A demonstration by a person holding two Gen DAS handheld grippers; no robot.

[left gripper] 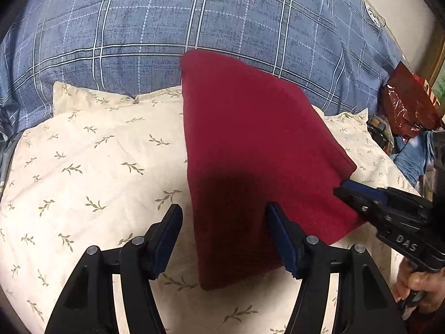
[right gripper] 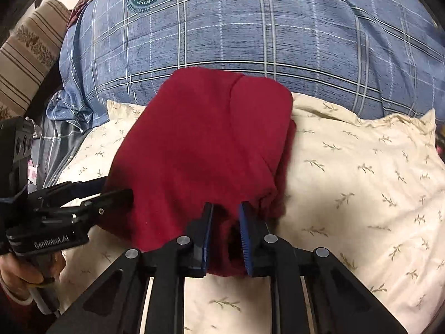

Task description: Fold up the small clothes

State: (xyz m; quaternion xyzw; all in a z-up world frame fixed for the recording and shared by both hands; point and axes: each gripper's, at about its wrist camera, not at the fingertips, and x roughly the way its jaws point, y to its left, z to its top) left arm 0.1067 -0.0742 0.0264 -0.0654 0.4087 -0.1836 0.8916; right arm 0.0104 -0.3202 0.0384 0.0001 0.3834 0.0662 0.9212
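A dark red folded cloth (left gripper: 250, 144) lies on a cream leaf-print pillow (left gripper: 91, 167). In the left wrist view my left gripper (left gripper: 224, 225) stands open over the cloth's near left edge. One finger is above the pillow and the other above the red fabric, and neither pad presses on it. My right gripper (left gripper: 341, 188) comes in from the right and pinches the cloth's right edge. In the right wrist view the right gripper (right gripper: 225, 220) has bunched red cloth (right gripper: 200, 139) between its nearly closed blue pads. The left gripper (right gripper: 116, 188) is at the cloth's left edge.
A puffy blue plaid duvet (left gripper: 194, 22) rises behind the pillow. A shiny red bag (left gripper: 406, 103) and clutter sit at the far right. A striped cushion (right gripper: 30, 53) stands at the left. A hand (right gripper: 25, 275) holds each gripper's handle.
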